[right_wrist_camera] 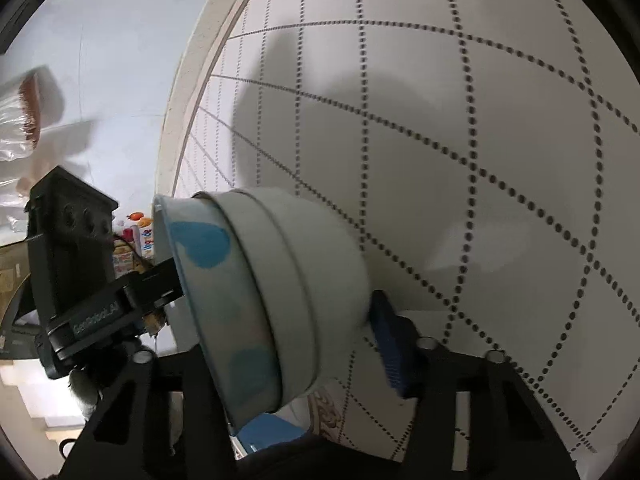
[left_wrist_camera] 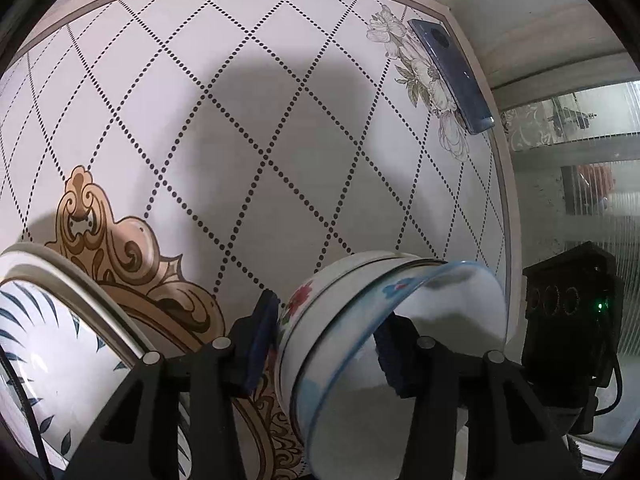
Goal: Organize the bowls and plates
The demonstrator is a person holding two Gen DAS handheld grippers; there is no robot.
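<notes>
A stack of nested white bowls (left_wrist_camera: 360,340), one with red flowers and one with blue marks, is held tilted on its side above the table. My left gripper (left_wrist_camera: 328,344) is shut on the stack, one pad outside and one inside the rim. In the right wrist view the same stack (right_wrist_camera: 272,300) shows blue hearts. My right gripper (right_wrist_camera: 280,340) holds it too, with a blue pad (right_wrist_camera: 390,344) at the base; its other finger is hidden behind the bowls. A plate with blue leaves (left_wrist_camera: 52,340) lies at the lower left.
The table (left_wrist_camera: 240,140) has a dotted diamond pattern with gold scrollwork. A blue phone (left_wrist_camera: 452,76) lies near its far right edge. The other gripper's black body (left_wrist_camera: 572,320) is at the right. Beyond the table edge (right_wrist_camera: 188,92) are the floor and plastic bags.
</notes>
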